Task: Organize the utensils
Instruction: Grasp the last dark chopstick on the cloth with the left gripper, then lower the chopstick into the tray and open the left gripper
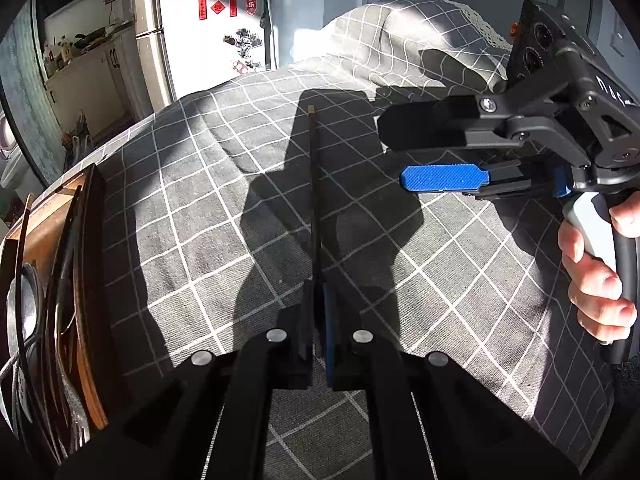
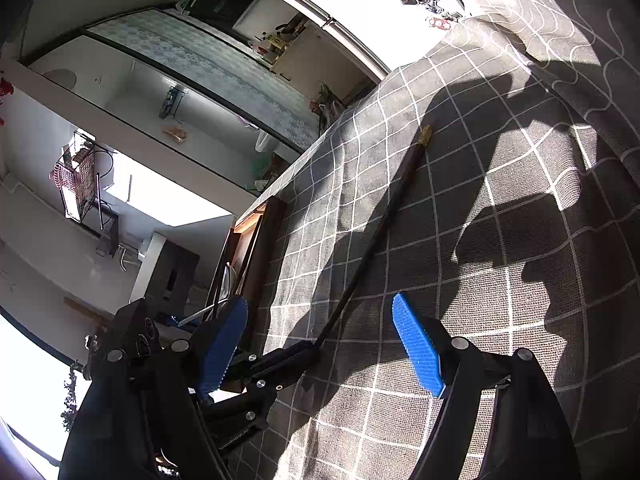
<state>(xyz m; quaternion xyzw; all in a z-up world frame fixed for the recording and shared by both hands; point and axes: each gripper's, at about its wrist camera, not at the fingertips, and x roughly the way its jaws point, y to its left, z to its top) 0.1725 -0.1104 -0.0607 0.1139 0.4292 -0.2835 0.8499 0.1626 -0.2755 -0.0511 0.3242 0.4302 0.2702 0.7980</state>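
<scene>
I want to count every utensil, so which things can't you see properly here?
- Wooden utensil tray, left wrist view: cut off by the picture's edge; contents dark and jumbled.
- Same tray, right wrist view: the left gripper covers it.
- Long black chopstick: its near end hides between the shut fingers.

Both wrist cams look down, close, sharing checked cloth (image 1: pixel 240 184).

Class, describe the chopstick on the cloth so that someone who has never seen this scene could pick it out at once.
Start at the grey checked cloth covering the surface, with a wooden tray of utensils at one edge. Out on the open cloth lies one long, thin black chopstick, its near end pinched in the left gripper. Its small gold-coloured far tip marks it out.
</scene>
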